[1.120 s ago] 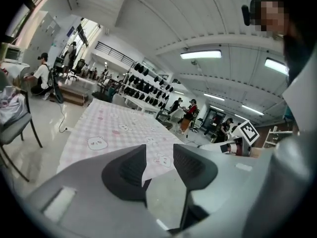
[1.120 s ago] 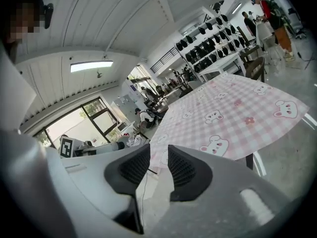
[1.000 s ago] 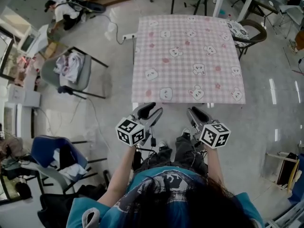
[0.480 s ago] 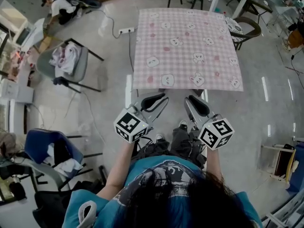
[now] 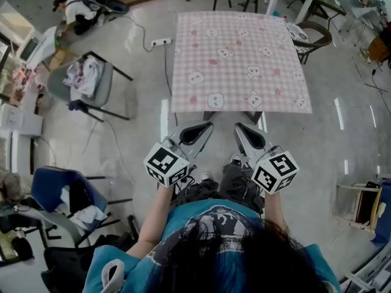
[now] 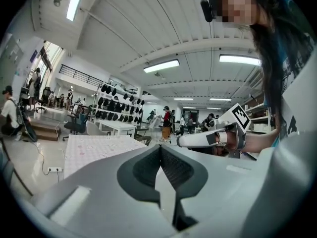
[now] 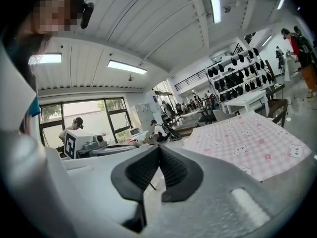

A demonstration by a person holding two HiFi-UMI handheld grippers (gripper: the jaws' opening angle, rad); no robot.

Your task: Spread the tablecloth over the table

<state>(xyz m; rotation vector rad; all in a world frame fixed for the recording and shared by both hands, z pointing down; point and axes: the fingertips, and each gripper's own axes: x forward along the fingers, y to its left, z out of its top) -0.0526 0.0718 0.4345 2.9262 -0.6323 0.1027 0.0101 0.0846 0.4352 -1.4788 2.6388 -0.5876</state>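
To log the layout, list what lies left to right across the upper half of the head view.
Grey chair heaped with clothes → white power strip on the floor → pink checked tablecloth → brown chair with a patterned cushion.

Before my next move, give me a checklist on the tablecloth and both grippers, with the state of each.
1. Tablecloth spread out full: ok.
2. Tablecloth flat, no folds showing: ok.
3. Left gripper empty: ok; its jaws have just been closing and now meet, with nothing between.
4. Right gripper empty: ok; its jaws have just been closing and now meet, with nothing between.
5. Both grippers apart from the Tablecloth's near edge: ok.
6. Overhang even on every side: cannot tell.
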